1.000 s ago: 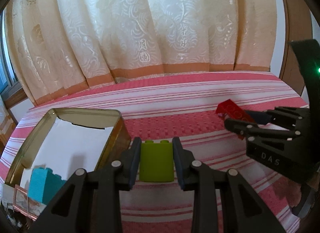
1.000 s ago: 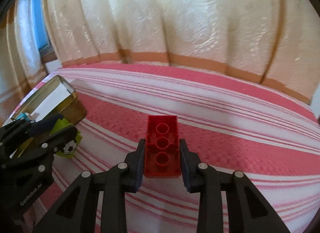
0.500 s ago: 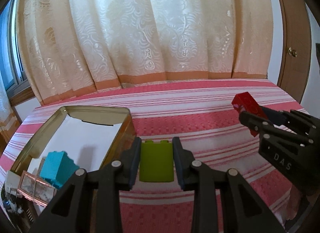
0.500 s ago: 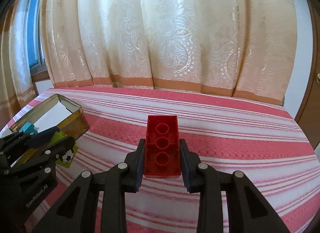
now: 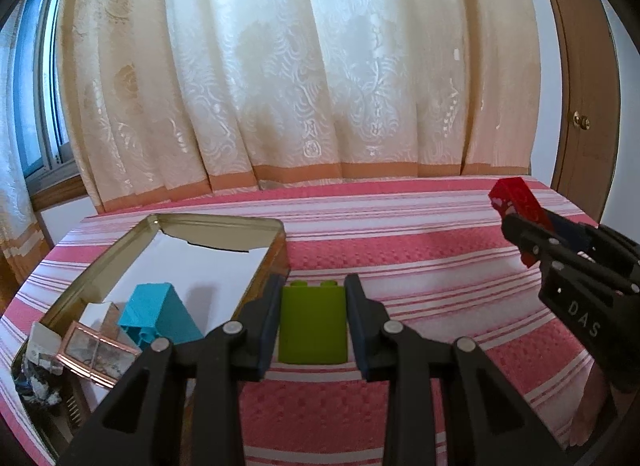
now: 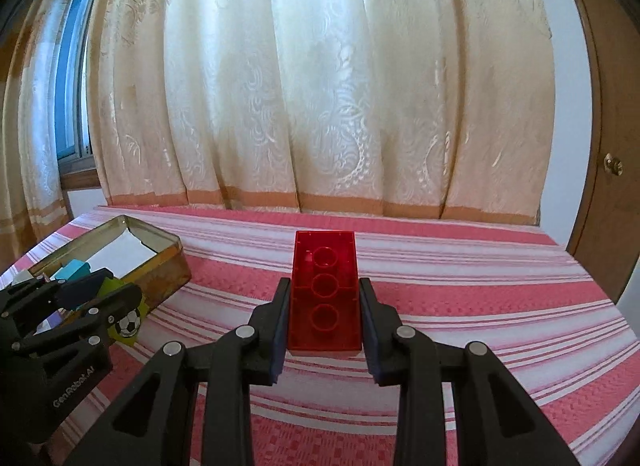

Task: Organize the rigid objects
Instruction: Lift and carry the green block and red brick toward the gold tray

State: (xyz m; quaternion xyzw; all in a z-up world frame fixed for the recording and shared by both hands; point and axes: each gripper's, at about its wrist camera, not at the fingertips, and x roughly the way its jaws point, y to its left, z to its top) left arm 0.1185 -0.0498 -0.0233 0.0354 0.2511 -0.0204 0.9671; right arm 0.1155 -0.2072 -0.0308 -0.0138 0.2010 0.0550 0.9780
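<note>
The green brick (image 5: 312,324) is pinched between the pads of the left gripper (image 5: 313,326), studs pointing away from the camera, and is carried clear of the striped cloth (image 5: 400,262). It sits just right of the near right corner of the gold tin (image 5: 224,221), which serves here as the reference point. The grip is across the brick's two flat sides, a sound choice in my judgement, since a rigid block gives parallel faces and will not slip or deform. From the right wrist view a football print shows on one of its faces.

The red brick (image 6: 324,292) is clamped likewise in the right gripper (image 6: 325,318), hollow underside with three round sockets facing up. It is held well to the right of the tin, above the cloth.

Inside the tin a blue brick (image 5: 158,316) lies tilted near its front end, on white paper lining (image 5: 192,262); a small framed item (image 5: 96,354) and dark clutter occupy the front corner. The rear half of the lining is bare.

Assessment: both bricks appear bound for the tin, the evident collecting place. The green one is closer and would go in first; the tin's raised wall calls for a lift over the rim before release.
</note>
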